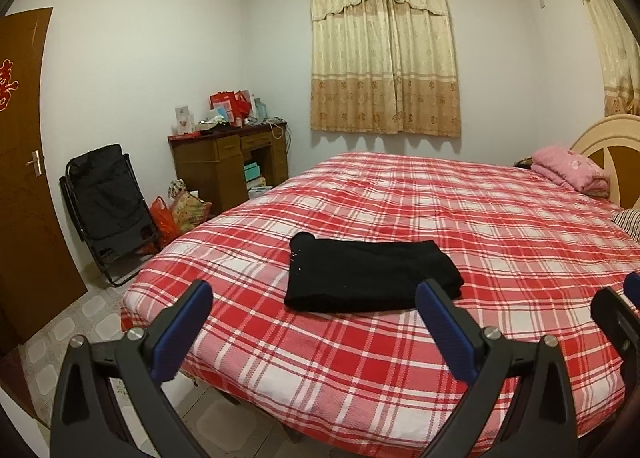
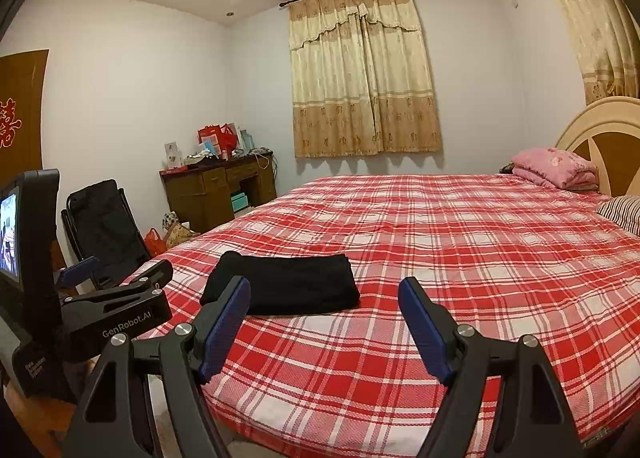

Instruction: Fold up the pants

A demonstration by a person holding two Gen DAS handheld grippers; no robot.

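The pants [image 1: 372, 278] lie as a compact black rectangle just below the middle of the left wrist view, on the red plaid bed [image 1: 500, 226], near its front corner. Their edges look squared and the layers stacked, so the folding seems finished or nearly so; they rest flat, probably so the bundle keeps its shape.

The left gripper [image 1: 314, 296] fills the bottom of that frame with its jaws spread wide and nothing between them, held back from the cloth. In the right wrist view the right gripper [image 2: 324, 292] is likewise wide open and empty at the bottom of the frame, with the pants just above its left finger. Both point slightly down at the bundle without touching it, as if released.
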